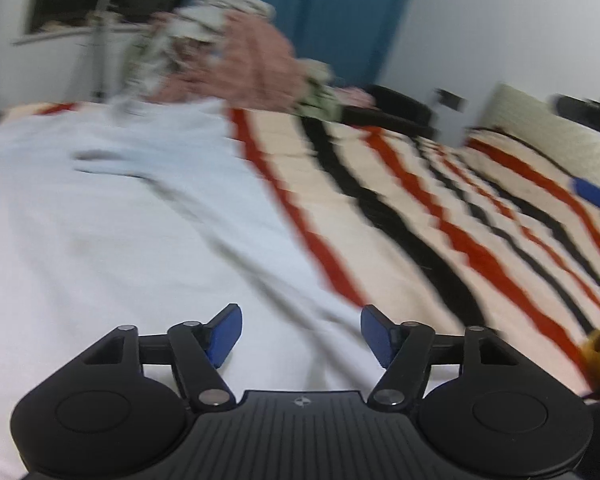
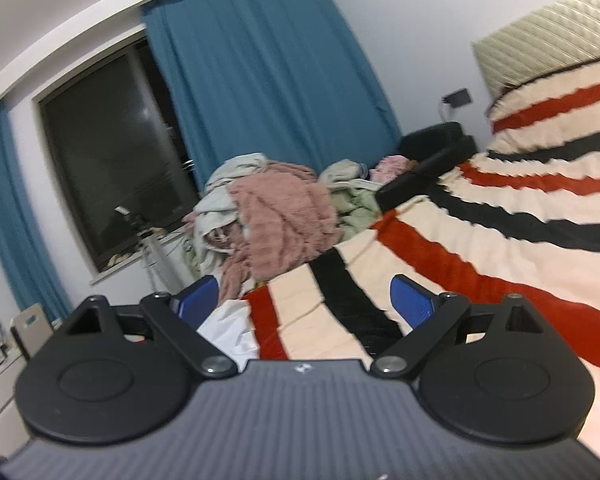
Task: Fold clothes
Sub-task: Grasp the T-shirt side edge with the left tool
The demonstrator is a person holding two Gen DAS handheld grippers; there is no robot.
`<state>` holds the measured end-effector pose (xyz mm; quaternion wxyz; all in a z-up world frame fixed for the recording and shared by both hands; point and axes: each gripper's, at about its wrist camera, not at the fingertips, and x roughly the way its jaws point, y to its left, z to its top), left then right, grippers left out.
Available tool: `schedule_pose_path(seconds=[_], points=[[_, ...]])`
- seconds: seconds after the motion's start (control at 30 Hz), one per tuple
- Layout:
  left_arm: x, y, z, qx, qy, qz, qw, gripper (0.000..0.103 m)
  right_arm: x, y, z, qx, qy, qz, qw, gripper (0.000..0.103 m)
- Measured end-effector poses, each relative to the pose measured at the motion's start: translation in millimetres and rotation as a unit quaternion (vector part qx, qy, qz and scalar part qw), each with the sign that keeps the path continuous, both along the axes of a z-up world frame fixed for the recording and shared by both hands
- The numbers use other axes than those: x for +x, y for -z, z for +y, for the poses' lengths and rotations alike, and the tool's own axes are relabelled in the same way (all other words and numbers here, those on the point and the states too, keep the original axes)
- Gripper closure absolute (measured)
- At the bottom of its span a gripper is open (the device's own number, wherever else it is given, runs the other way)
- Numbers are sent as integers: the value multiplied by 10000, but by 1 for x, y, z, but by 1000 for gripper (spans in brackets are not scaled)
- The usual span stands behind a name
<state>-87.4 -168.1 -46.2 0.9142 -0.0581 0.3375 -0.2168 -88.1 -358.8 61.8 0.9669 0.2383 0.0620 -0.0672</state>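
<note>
A white garment [image 1: 112,216] lies spread over the left of the bed, blurred in the left wrist view. My left gripper [image 1: 301,334] hovers over its near part, blue pads apart with only flat cloth beneath them, nothing pinched. In the right wrist view a corner of the white garment [image 2: 230,330] shows just past the left pad. My right gripper [image 2: 306,300] is open above the striped blanket [image 2: 500,248], holding nothing. A heap of pink, green and pale clothes [image 2: 276,216] sits at the bed's far end.
The blanket [image 1: 440,216] has red, black and cream stripes. Beyond it are blue curtains [image 2: 268,80], a dark window [image 2: 108,152], a black object [image 2: 436,152] by the wall and a quilted headboard [image 2: 552,28]. A blue pad [image 1: 594,194] shows at the right edge.
</note>
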Motion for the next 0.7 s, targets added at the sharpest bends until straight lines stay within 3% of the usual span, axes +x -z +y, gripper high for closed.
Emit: schedule_pose_path(seconds=[0.2,0.3,0.4,0.57,0.6,0.63,0.7], points=[[-3,18,-59,-533,661,544,9949,48,0,8,-19,111,224,-53,9997,9],[11,33,-64,-767,485,1107,9897,48,5,13,-25,152,290,7,9995,9],[29,46,-61,-1044,249,1703,9795,48,10,20,-29,250,306,149,9991,9],[53,59,-59,-1268,-12,2367,9633,48,11,24,-27,284,285,162,9991,9],[58,61,-60,-1284,-56,2483,9601,53,12,24,-26,238,284,169,9992,9],[63,64,-60,-1312,-109,2598,9566,68,12,24,-25,201,292,187,9992,9],[72,69,-60,-1380,-211,2809,9495,83,15,26,-23,158,320,274,9990,9]])
